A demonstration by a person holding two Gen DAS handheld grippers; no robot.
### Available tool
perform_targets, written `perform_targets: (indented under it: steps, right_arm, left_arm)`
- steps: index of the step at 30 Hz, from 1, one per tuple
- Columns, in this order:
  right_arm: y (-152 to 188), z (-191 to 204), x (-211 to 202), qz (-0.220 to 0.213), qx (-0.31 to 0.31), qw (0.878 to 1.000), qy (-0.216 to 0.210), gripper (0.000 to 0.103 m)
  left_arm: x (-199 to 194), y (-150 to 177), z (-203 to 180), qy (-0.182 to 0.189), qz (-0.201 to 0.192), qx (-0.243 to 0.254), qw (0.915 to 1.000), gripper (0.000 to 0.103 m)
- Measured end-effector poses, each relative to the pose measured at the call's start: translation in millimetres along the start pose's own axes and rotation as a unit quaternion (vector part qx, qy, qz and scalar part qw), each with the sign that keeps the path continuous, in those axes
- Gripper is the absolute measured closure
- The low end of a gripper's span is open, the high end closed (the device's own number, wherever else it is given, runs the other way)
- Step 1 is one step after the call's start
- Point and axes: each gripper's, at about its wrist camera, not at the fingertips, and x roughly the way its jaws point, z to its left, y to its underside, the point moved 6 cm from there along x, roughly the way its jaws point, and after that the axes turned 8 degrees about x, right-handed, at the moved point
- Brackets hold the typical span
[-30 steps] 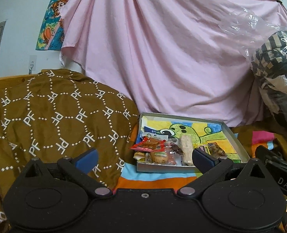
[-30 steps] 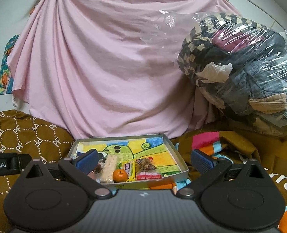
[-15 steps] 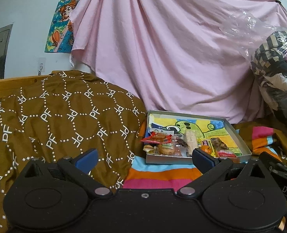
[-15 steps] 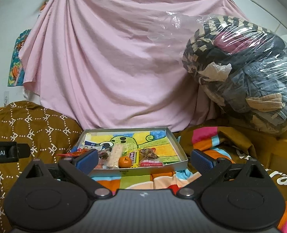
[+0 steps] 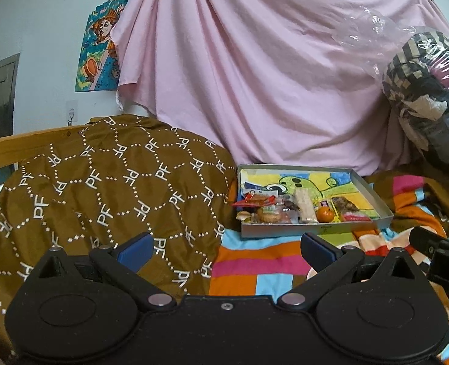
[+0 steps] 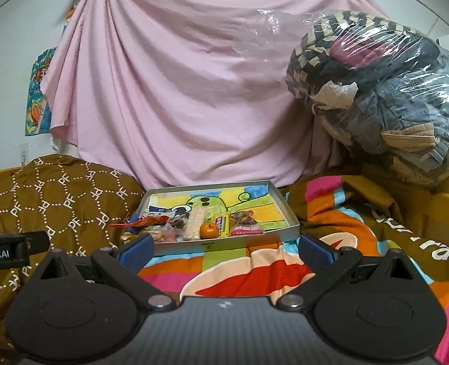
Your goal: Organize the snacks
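Observation:
A shallow grey box [image 5: 376, 200] with a cartoon picture inside lies on the striped bedspread; it also shows in the right wrist view [image 6: 285, 210]. Along its near side lie several snacks: a red packet [image 5: 253, 199], a cookie [image 5: 268, 214], a pale bar [image 5: 303, 206], a small orange [image 5: 325, 213] and a pink packet [image 6: 245, 229]. The orange [image 6: 208, 230] sits mid-row in the right wrist view. My left gripper [image 5: 226, 248] is open and empty, well short of the box. My right gripper [image 6: 226, 248] is open and empty, just in front of the box.
A brown patterned blanket [image 5: 102, 188] is heaped left of the box. A pink sheet [image 6: 175, 97] hangs behind. A clear bag of clothes [image 6: 385, 97] sits at the right. The striped bedspread [image 6: 255, 276] lies below the grippers.
Both grippers have drawn back from the box and risen a little; the box looks smaller and farther. More bedspread shows in front. Both stay open.

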Motion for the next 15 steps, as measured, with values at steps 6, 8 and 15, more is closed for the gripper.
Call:
perform_targets:
  steps: [6,8,15]
  right_arm:
    - [7,6,-10,0.007,-0.013,1.0,-0.009,0.0]
    - [8,8,-13,0.006,-0.015,1.0,-0.01,0.0]
    - [10,7,-18,0.008,-0.007,1.0,-0.004,0.0]
  left_arm:
    - [-8,7,2,-0.002,0.008,0.008,0.9999,0.001]
    - [-10,8,2,-0.002,0.009,0.008,0.9999,0.001]
    - [-15,9,3,-0.005,0.007,0.012,0.9999,0.001]
